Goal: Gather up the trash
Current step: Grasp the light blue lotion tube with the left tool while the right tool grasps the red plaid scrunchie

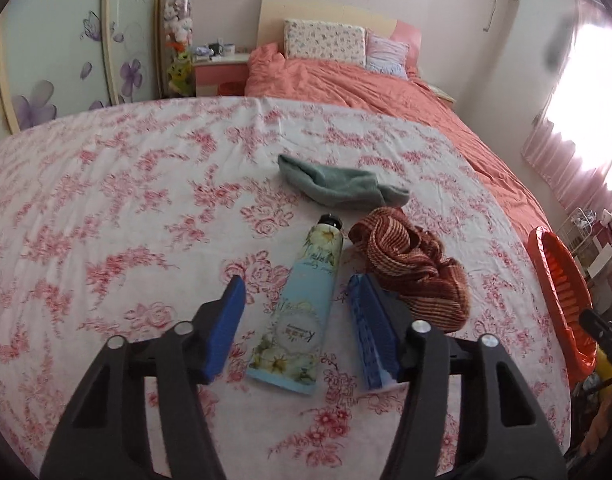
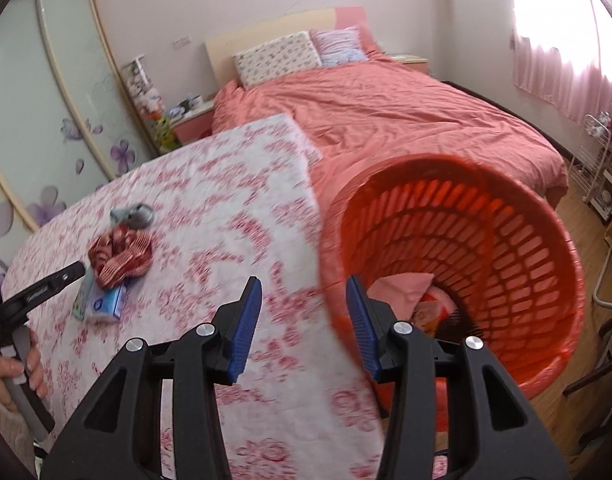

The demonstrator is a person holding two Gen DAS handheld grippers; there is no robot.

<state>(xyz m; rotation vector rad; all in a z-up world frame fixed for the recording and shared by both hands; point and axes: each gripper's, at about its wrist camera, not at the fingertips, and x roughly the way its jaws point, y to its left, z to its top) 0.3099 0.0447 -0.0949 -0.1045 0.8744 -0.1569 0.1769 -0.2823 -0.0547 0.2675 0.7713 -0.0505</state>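
Room: bedroom; a floral-sheeted surface (image 1: 105, 208) stands at the foot of a bed with a coral duvet (image 2: 386, 112).
Left hand-held gripper (image 1: 295, 300): jaws about half apart, straddling a pale blue cream tube (image 1: 301, 304) without pressing it; the tube lies flat, black cap toward 12 o'clock.
Right hand-held gripper (image 2: 303, 314): jaws part-open and empty, hanging over the surface's edge just beside the orange basket (image 2: 526, 248).
Basket: tipped toward the right wrist camera, at 3 o'clock from the tube; a pink scrap and some printed wrapper lie at its bottom, though blur leaves their nature uncertain.
Left on the surface: the tube; a rust striped cloth (image 1: 414, 264) at 2 o'clock from it, nearly touching; a grey-green cloth (image 1: 342, 184) at 12 o'clock; a blue-and-white packet (image 2: 105, 304) beneath the striped cloth, seen from the right wrist only.
Progress: judged partway. Some pieces are binned, four remain out, and the tube looks next.
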